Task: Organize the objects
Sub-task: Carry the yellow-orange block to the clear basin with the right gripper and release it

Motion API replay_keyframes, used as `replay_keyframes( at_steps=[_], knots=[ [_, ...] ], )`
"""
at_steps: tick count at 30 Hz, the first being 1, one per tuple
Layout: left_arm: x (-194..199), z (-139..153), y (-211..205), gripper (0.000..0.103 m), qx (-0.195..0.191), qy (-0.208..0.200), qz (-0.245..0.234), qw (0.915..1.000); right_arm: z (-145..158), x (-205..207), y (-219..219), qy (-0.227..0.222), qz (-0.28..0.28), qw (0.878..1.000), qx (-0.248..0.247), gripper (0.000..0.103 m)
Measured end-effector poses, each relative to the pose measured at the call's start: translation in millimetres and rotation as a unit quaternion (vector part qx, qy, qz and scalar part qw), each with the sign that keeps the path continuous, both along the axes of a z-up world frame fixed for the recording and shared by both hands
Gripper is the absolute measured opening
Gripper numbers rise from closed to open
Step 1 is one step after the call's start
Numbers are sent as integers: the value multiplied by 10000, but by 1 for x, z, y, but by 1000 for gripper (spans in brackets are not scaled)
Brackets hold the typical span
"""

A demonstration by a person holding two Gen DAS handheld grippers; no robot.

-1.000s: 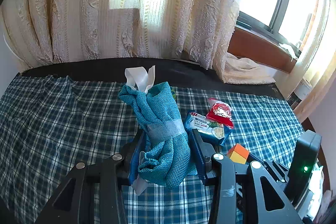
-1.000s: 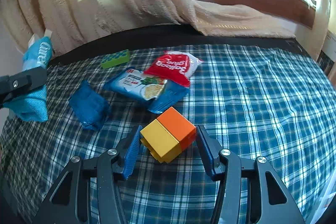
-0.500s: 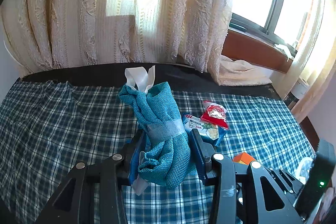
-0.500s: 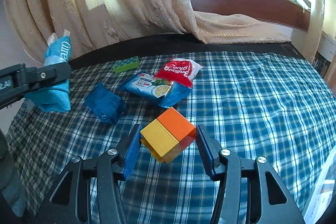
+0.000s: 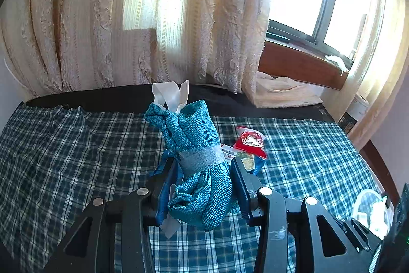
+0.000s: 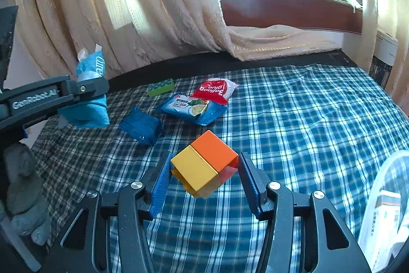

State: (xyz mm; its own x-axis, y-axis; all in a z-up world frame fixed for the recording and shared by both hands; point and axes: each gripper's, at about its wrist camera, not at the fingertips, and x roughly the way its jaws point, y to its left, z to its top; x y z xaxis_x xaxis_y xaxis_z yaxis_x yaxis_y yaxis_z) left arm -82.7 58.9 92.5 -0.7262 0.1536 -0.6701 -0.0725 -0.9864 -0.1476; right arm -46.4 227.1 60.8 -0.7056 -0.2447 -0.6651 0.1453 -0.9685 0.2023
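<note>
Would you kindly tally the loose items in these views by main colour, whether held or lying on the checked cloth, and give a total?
Blue or teal: 3 (rolled teal cloth in the left claw, crumpled blue wrapper, blue snack packet)
Red: 1 (red glue packet)
Green: 1 (green block)
Yellow and orange: 1 (two-colour block in the right claw)
Total: 6

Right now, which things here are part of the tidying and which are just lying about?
In the job:
teal cloth, in left hand-held gripper
block, in right hand-held gripper
red packet
noodle packet
blue pouch
green sponge

Lying about:
curtain
checked cloth
</note>
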Motion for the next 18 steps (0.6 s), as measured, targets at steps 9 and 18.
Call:
replay_keyframes(
  at_steps=[9,18],
  knots=[
    [9,6,7,46,-6,102,-115,9999,10,29,14,115,-167,9997,-147,53],
    [14,4,18,46,-70,97,-256,9996,20,59,42,264,-486,9983,-203,53]
  ],
)
